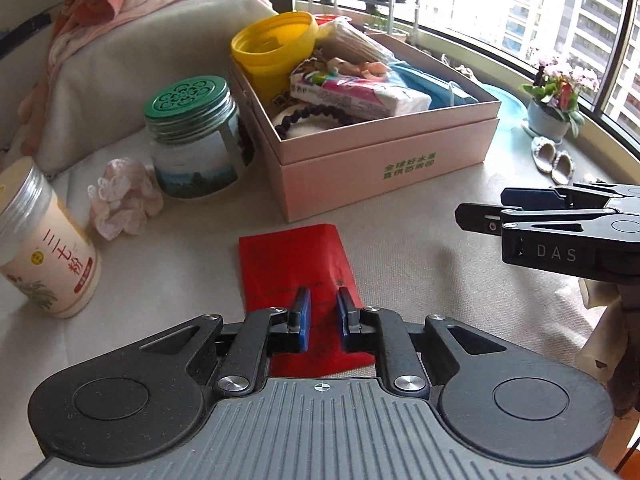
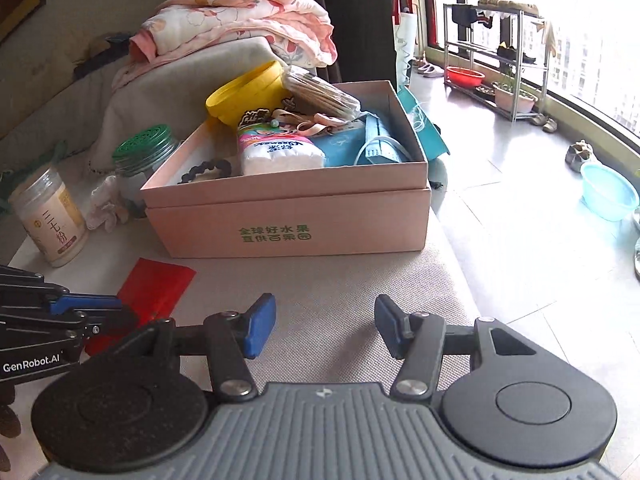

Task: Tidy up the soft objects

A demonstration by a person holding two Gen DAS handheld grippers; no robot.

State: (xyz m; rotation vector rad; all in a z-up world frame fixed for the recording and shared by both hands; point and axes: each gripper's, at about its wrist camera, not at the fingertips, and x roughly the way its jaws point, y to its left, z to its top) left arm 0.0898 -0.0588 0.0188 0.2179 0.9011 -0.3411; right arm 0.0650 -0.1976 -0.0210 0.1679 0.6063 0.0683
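Left gripper [image 1: 323, 312] lines up on the red pouch [image 1: 296, 264], right gripper [image 2: 326, 326] waits wide apart over bare cushion.

The left's blue pads sit a narrow gap apart, straddling the pouch's near end, nothing pinched that can be seen. The pouch lies flat on the beige cushion [image 2: 360, 280], just in front of the pink box [image 2: 288, 216] and near its left corner. By the look of it, the pick is in hand: next comes a squeeze on that thin edge, then a lift into the crowded box.
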